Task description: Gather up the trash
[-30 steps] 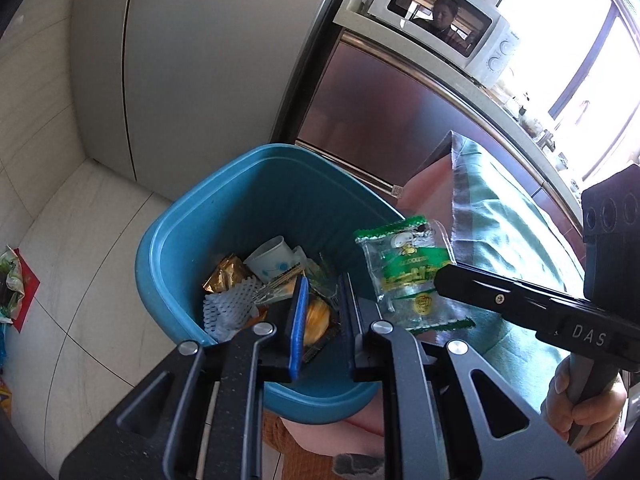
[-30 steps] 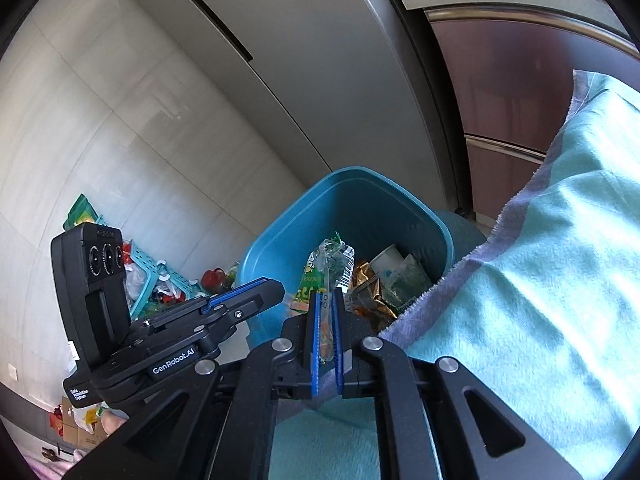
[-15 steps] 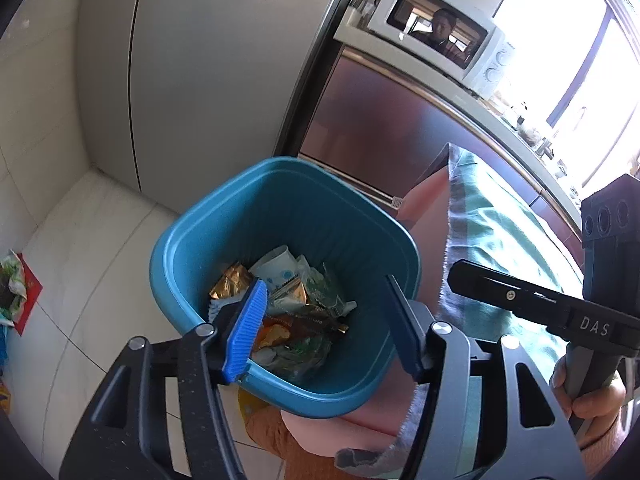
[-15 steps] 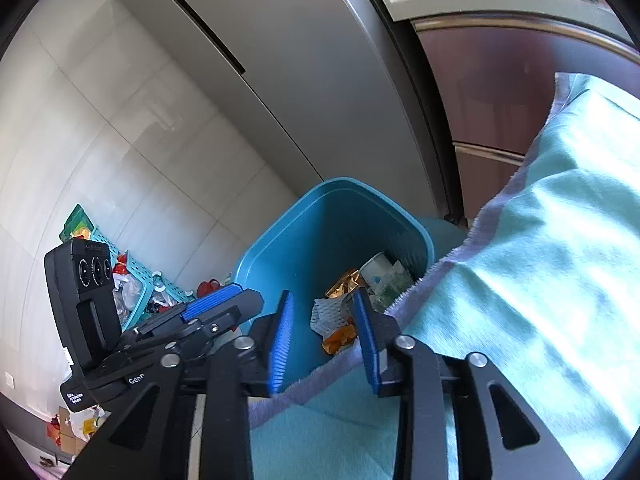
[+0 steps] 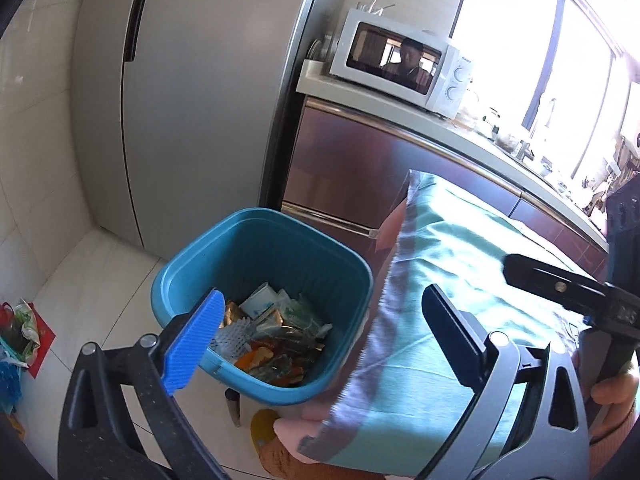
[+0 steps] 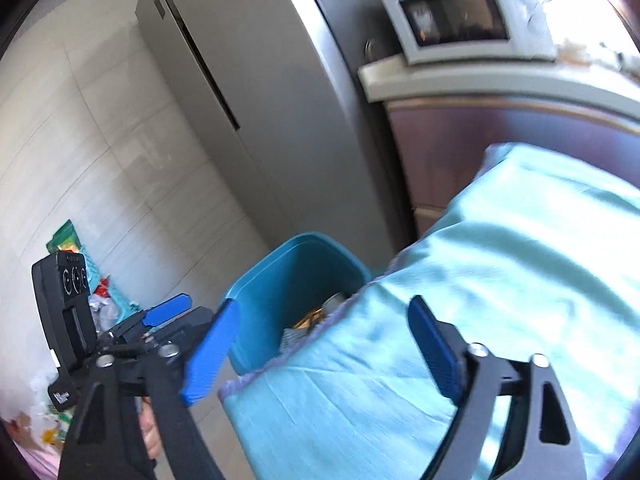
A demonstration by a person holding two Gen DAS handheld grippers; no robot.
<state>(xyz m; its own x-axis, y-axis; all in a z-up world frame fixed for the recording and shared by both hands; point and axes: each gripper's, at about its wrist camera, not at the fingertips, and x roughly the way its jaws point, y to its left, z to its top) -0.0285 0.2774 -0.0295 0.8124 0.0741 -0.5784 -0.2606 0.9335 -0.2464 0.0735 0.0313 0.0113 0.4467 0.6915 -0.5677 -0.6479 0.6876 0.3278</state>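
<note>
A blue trash bin (image 5: 208,256) stands on the floor beside the table, holding several wrappers, a paper cup and foil scraps (image 5: 276,332). My left gripper (image 5: 324,328) hovers above and in front of the bin, its jaws opening wide with nothing between them. My right gripper (image 6: 320,340) is over the table's edge, its jaws also opening, empty. The bin (image 6: 280,280) shows in the right wrist view past the table's edge, half hidden by the cloth. The other gripper's body (image 5: 576,292) sits at the right of the left wrist view.
A teal cloth (image 5: 460,280) covers the table to the right of the bin. A grey fridge (image 5: 192,92) stands behind, with a counter and a white microwave (image 5: 400,64) beside it. Loose litter and a basket (image 6: 100,300) lie on the tiled floor at the left.
Both grippers went from shut to wide open and pulled back and up. The green wrapper that the right gripper held and the item in the left gripper dropped into the bin.
</note>
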